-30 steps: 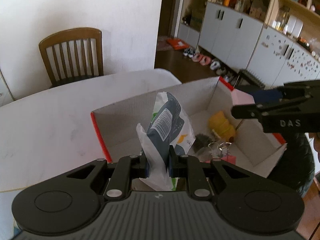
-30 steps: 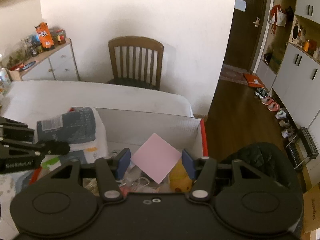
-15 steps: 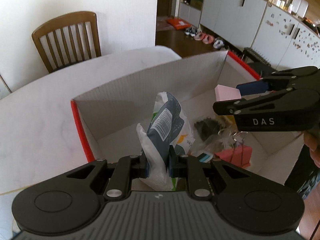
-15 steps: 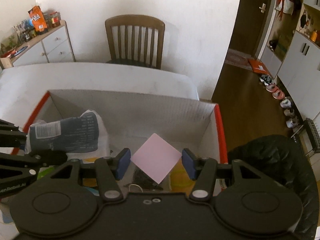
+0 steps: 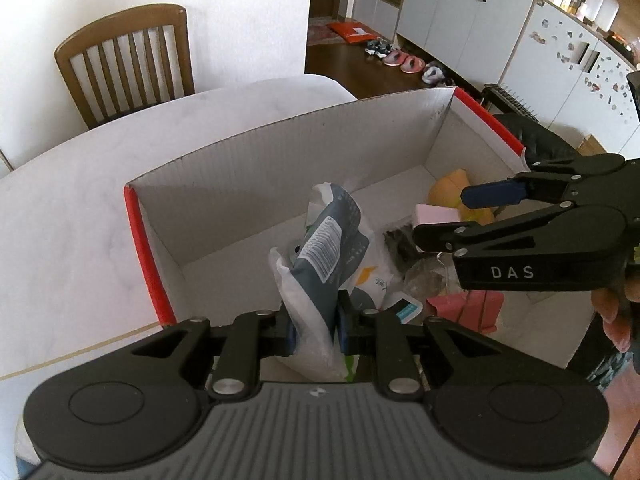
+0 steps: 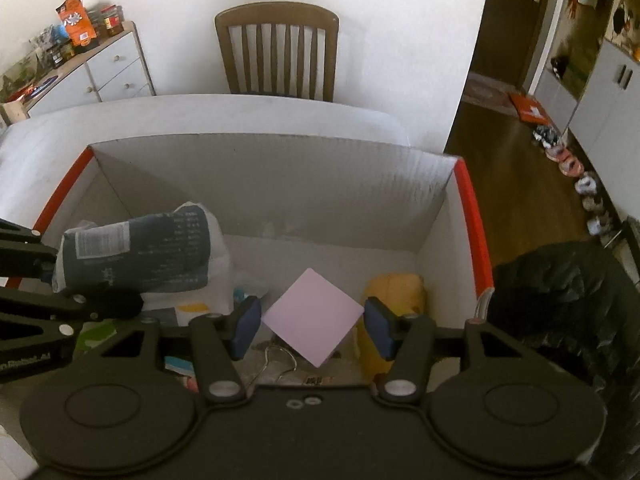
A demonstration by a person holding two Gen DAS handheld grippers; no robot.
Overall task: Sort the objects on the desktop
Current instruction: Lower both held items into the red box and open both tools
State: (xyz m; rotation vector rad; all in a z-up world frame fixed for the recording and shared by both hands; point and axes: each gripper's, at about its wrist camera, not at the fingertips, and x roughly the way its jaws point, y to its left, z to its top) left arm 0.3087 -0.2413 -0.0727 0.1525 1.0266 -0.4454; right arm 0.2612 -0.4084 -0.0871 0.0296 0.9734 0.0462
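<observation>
My left gripper (image 5: 314,326) is shut on a dark blue and white snack bag (image 5: 324,248) and holds it upright inside a white cardboard box with red edges (image 5: 144,248). The bag also shows in the right wrist view (image 6: 136,254). My right gripper (image 6: 312,322) is shut on a pink sticky-note pad (image 6: 314,316), held corner to corner over the box's right half. The pad also shows in the left wrist view (image 5: 434,214).
In the box lie a yellow soft item (image 6: 394,292), a pink pouch (image 5: 466,310), a dark clump (image 5: 398,242) and a clear wrapper. The box stands on a white table (image 5: 72,200). A wooden chair (image 6: 276,48) is behind; a black chair (image 6: 568,300) is right.
Both grippers have moved forward and lower over the box, each with its object still held. More of the box's inside shows now.
</observation>
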